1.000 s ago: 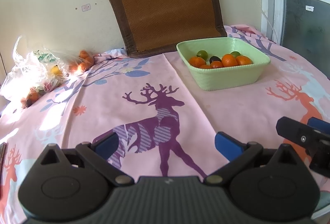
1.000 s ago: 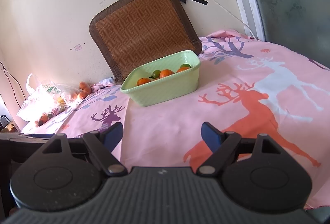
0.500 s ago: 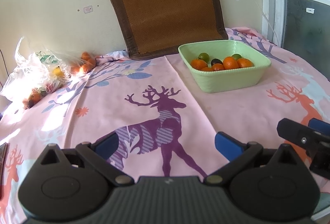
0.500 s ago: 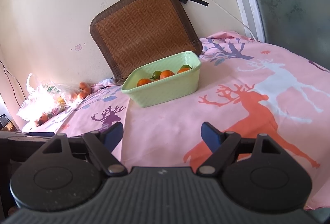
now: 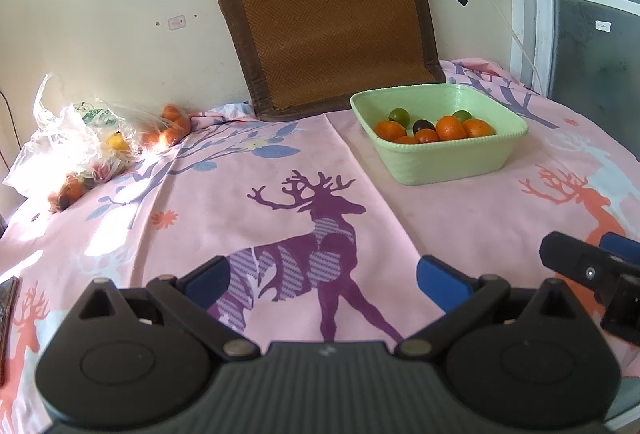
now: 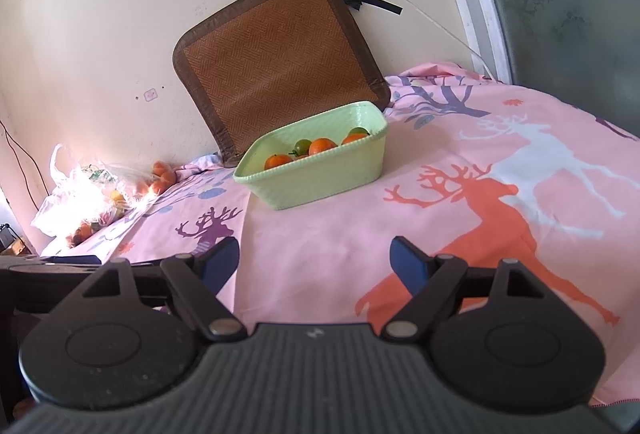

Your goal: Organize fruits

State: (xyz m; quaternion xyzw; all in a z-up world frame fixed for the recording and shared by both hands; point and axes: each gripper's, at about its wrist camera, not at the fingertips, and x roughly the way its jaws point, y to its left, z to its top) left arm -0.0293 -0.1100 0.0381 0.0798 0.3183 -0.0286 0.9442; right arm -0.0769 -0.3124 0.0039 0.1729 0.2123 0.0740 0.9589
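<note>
Both my grippers are spread wide and carry nothing: my left gripper (image 5: 322, 276) hangs over the purple deer print, my right gripper (image 6: 314, 260) beside it over the pink cloth. Over the last second the view has only drifted slightly; nothing on the cloth has moved. The green bowl (image 5: 448, 164) already holds oranges and limes, while more fruit sits in the plastic bag (image 5: 76, 138) far left, probably my next target.
</note>
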